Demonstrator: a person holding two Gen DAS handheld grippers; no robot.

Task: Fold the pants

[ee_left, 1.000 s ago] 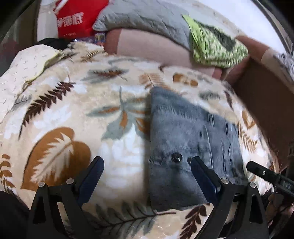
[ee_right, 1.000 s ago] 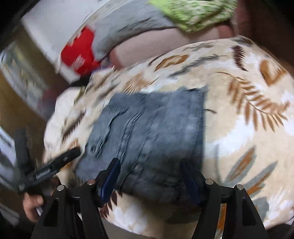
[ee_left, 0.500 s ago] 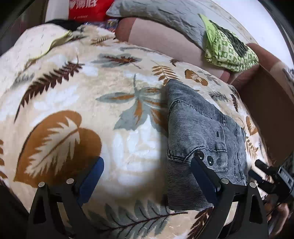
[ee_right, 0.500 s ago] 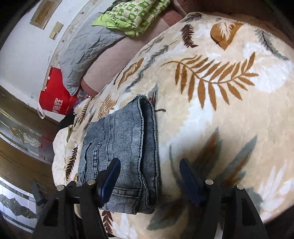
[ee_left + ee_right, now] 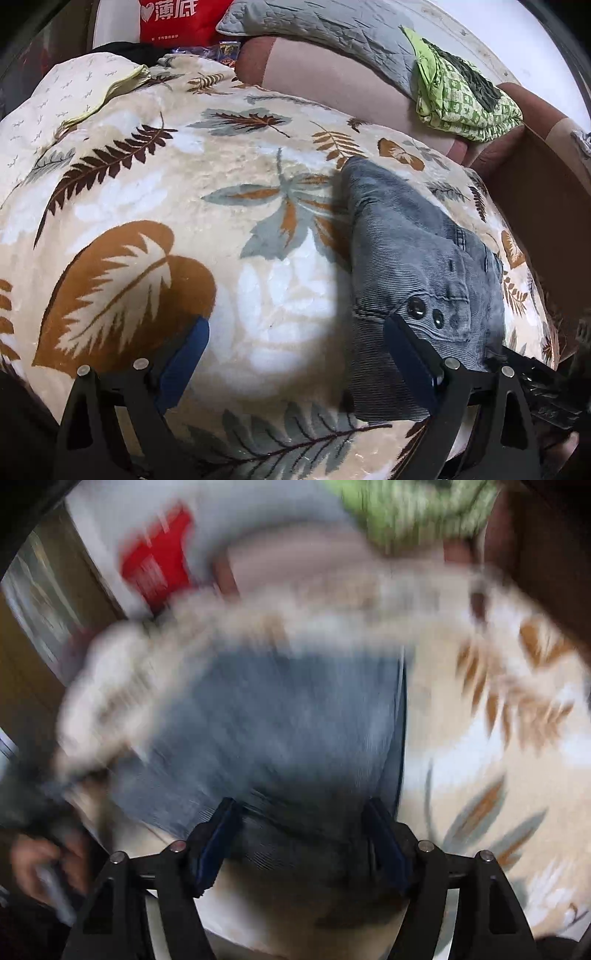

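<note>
Subject: grey denim pants [image 5: 417, 258], lying folded into a compact rectangular bundle on a leaf-patterned fleece blanket [image 5: 155, 206] that covers a bed or couch. In the left wrist view the bundle sits to the right of centre, waistband end nearest the camera, two dark buttons [image 5: 424, 312] uppermost.

Left gripper [image 5: 295, 354]: fingers wide apart, holding nothing. The left one hangs over bare blanket; the right one overlaps the near edge of the pants in this view, contact not confirmed.

Right gripper [image 5: 303, 842]: view heavily motion-blurred. Fingers stand apart with the near edge of the pants [image 5: 280, 716] between them; whether they touch the cloth cannot be told.

Handling assessment: denim of this weight is judged moderately heavy, limp yet thick, and rough enough not to slip. Stacked layers will likely resist a shallow pinch and may separate if only the top ply is caught. Recommended hold: both near corners of the bundle, with the fingers biting through all layers at the seamed edges. The soft blanket may bunch under the fingers.
</note>
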